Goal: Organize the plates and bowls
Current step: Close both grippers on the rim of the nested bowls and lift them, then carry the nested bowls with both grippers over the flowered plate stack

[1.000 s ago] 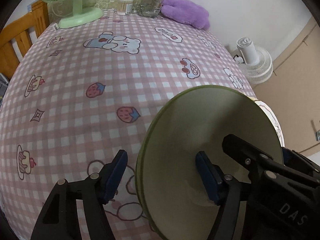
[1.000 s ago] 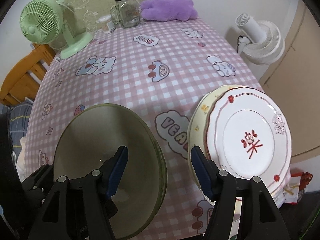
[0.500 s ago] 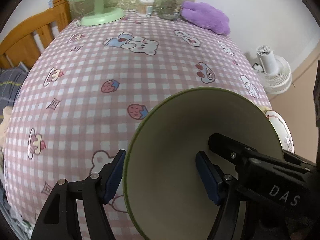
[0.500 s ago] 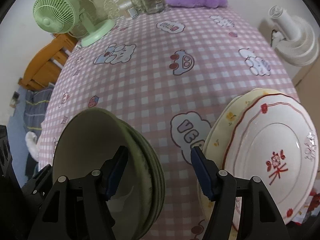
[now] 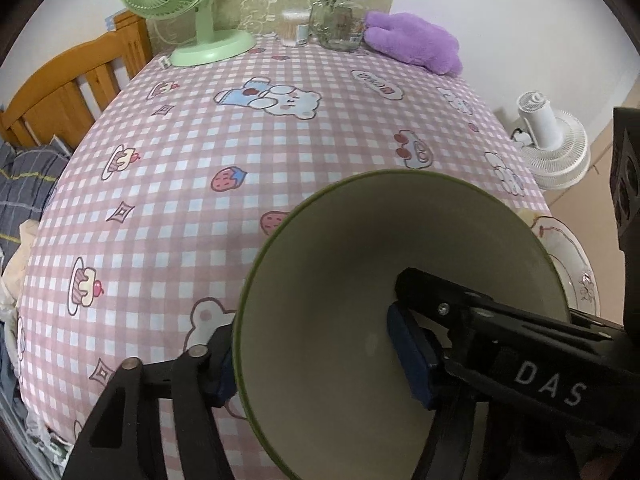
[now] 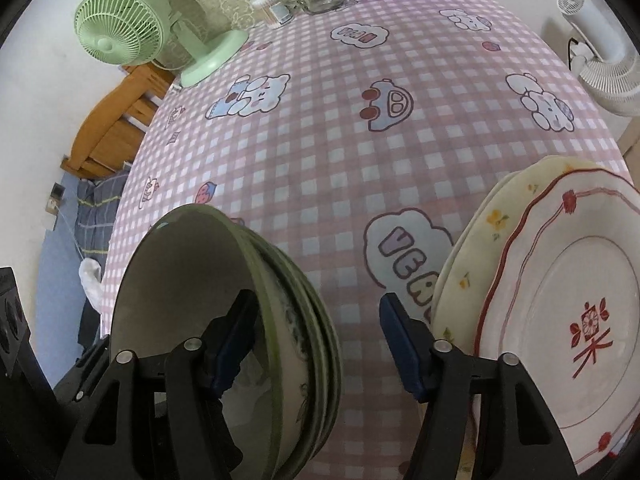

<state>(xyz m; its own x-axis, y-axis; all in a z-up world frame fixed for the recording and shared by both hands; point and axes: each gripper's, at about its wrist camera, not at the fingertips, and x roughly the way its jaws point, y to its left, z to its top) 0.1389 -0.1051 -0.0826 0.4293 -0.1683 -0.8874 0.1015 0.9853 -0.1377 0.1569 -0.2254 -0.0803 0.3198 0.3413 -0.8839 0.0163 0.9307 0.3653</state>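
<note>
Two claws work on one stack of green bowls (image 6: 224,320) at the table's near edge. The left claw (image 5: 316,356) and right claw (image 6: 316,340) have just been closing, each straddling the rim, though grip is unclear. Plates (image 6: 560,320) sit just right. Beyond, a pink checked tablecloth (image 5: 280,140) reaches a green fan (image 5: 188,4), jar (image 5: 340,20) and purple plush (image 5: 416,40).

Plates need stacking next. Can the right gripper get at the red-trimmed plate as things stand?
Probably not at once: the right gripper straddles the green bowl's rim, its jaws just closing. The red-trimmed plate lies beside it, uncovered.
</note>
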